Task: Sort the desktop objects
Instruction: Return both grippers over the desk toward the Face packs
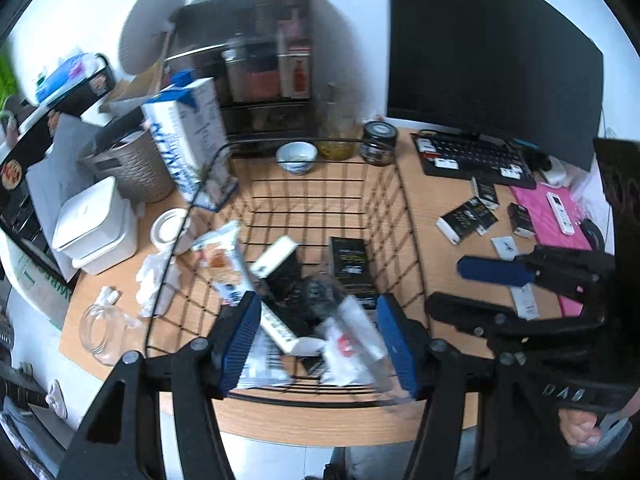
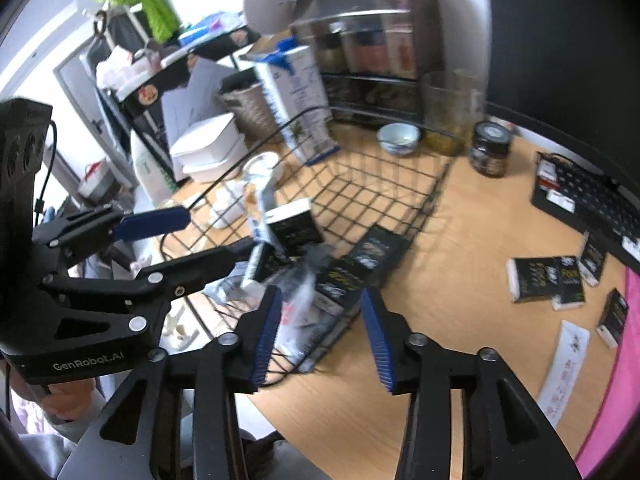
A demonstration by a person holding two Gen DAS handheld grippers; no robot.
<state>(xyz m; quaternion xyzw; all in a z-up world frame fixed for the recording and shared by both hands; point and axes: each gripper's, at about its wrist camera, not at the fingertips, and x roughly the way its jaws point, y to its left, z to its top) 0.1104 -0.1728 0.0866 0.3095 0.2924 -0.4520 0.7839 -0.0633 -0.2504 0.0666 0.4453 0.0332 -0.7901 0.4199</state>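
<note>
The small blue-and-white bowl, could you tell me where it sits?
In the left wrist view, the bowl stands on the desk just behind the wire basket, left of the yellowish jar.

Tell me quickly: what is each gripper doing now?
Left gripper: jaws open above the wire basket, holding nothing.
Right gripper: jaws open, holding nothing.

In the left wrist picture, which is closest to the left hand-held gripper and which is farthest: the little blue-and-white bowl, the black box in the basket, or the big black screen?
From the left hand-held gripper:
1. Black box, inside the wire basket, just ahead.
2. Blue-and-white bowl, behind the basket's far edge.
3. Black screen, at the back right.
</note>
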